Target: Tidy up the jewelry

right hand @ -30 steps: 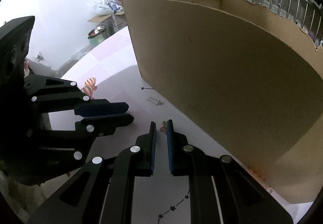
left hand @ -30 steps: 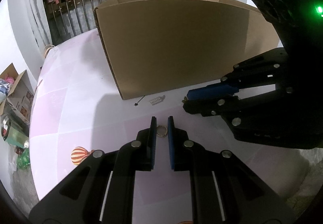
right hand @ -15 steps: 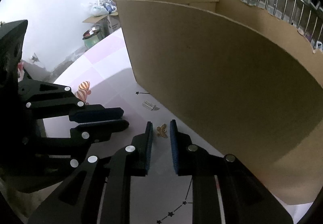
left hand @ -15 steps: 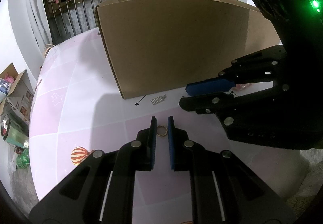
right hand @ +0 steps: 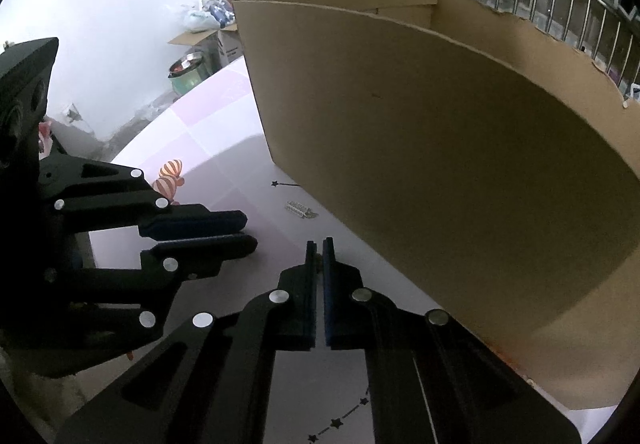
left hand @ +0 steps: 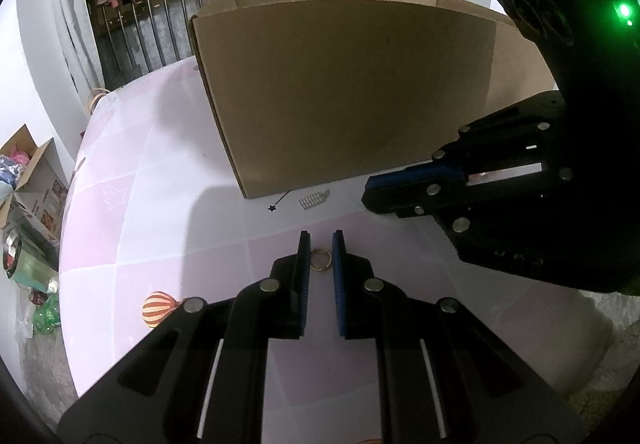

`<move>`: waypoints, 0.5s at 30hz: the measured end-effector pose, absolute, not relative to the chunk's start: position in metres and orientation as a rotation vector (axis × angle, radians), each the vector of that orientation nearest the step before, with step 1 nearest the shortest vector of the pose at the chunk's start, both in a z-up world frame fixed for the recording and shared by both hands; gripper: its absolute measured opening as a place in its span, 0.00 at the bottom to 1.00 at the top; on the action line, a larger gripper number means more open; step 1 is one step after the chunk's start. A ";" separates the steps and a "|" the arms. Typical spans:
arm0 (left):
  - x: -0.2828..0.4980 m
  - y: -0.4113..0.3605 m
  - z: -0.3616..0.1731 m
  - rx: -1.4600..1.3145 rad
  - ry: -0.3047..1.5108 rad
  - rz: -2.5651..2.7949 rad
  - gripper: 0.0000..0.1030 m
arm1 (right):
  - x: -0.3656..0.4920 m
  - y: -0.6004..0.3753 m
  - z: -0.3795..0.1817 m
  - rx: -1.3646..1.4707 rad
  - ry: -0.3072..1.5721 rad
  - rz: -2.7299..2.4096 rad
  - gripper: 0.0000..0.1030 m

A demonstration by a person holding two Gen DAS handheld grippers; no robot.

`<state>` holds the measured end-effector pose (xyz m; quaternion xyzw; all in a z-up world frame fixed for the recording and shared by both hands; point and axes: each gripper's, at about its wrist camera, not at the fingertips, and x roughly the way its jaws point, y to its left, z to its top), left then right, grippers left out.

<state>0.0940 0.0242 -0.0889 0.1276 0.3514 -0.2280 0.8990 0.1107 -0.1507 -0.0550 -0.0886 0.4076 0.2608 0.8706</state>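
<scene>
A small gold ring (left hand: 321, 259) lies on the pink-and-white tablecloth (left hand: 160, 228), and my left gripper (left hand: 319, 250) is shut on it, one blue pad touching each side. To its right, my right gripper (left hand: 366, 195) rests low on the table. In the right wrist view its jaws (right hand: 319, 248) are closing to a sliver, pinching a tiny gold butterfly-shaped piece (right hand: 319, 263) that barely shows between the pads. My left gripper (right hand: 248, 232) sits close by on the left there.
A big open cardboard box (left hand: 360, 95) (right hand: 440, 163) stands just behind both grippers. A small silver comb-like clip (left hand: 314, 199) (right hand: 300, 208) lies at its base beside a printed star. Boxes and bags sit on the floor beyond the table's left edge.
The right gripper's jaws widened slightly around the gold butterfly piece, then closed tight on it. The left gripper and the ring stayed as they were.
</scene>
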 end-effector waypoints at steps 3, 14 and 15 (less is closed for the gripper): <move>0.093 0.024 -0.088 0.264 0.725 -0.468 0.09 | 0.109 -0.153 -0.051 -0.182 0.843 0.549 0.03; 0.078 0.024 -0.072 0.273 0.682 -0.456 0.09 | 0.086 -0.167 -0.024 -0.160 0.778 0.556 0.03; 0.075 0.025 -0.069 0.272 0.675 -0.455 0.09 | 0.084 -0.169 -0.020 -0.156 0.768 0.556 0.03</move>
